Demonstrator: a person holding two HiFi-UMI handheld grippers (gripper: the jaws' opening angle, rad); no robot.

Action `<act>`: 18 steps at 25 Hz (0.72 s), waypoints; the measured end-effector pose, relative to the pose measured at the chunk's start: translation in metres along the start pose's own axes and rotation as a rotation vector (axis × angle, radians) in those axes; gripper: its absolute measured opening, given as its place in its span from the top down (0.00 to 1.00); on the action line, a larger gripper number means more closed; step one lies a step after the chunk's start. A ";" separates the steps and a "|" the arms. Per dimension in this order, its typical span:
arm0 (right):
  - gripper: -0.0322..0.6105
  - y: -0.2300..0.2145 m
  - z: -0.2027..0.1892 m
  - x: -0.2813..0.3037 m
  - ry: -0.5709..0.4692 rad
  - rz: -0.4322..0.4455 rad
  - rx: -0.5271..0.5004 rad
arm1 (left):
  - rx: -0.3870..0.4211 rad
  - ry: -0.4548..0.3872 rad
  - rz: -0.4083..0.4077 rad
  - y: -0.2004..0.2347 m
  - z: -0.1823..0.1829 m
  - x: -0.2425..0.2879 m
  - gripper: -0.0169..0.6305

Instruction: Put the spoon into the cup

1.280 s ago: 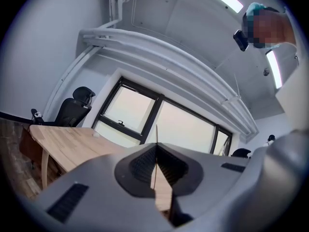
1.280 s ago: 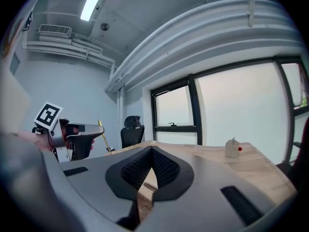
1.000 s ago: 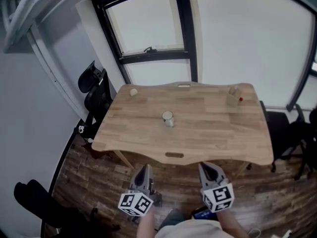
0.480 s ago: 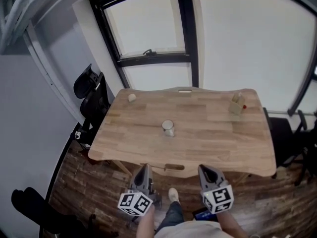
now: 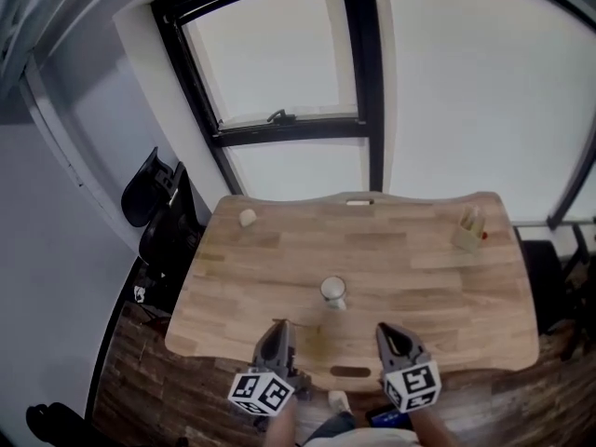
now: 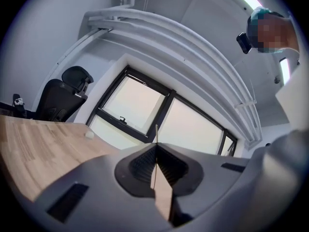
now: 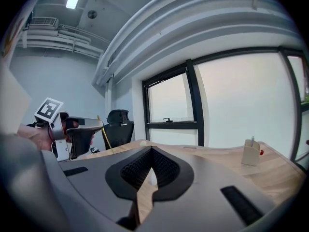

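While left gripper jaws pinch a thin yellow stick — right gripper jaws pressed together — the cup stands mid-table.

We're in an office here: black swivel chairs against the grey wall, one big wooden table under a tall black-framed window, wood-plank floor, and bare white pipes running overhead.
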State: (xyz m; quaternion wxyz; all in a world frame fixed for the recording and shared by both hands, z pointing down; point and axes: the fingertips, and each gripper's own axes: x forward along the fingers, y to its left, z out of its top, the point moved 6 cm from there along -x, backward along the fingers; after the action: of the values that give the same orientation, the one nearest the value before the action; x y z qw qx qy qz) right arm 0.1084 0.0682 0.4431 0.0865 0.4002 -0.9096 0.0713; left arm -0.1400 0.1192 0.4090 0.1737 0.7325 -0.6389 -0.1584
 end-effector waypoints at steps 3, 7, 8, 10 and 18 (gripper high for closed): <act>0.95 0.000 0.017 0.029 0.010 -0.026 -0.015 | -0.022 -0.016 -0.038 0.019 0.020 0.033 0.97; 0.95 -0.008 0.012 0.055 0.031 -0.095 -0.004 | -0.036 -0.019 -0.082 0.041 0.034 0.068 0.97; 0.95 -0.012 0.007 0.057 0.039 -0.117 0.002 | -0.045 -0.016 -0.088 0.046 0.034 0.074 0.97; 0.95 -0.018 0.003 0.061 0.053 -0.144 0.010 | -0.072 -0.005 -0.089 0.056 0.032 0.084 0.97; 0.95 -0.028 0.005 0.066 0.088 -0.185 0.010 | -0.130 0.040 -0.094 0.076 0.020 0.111 0.97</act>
State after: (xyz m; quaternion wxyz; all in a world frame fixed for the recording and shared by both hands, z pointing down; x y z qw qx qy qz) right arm 0.0844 0.0011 0.4543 0.1307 0.4792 -0.8637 0.0850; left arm -0.2015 -0.0012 0.4249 0.2258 0.7520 -0.5885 -0.1927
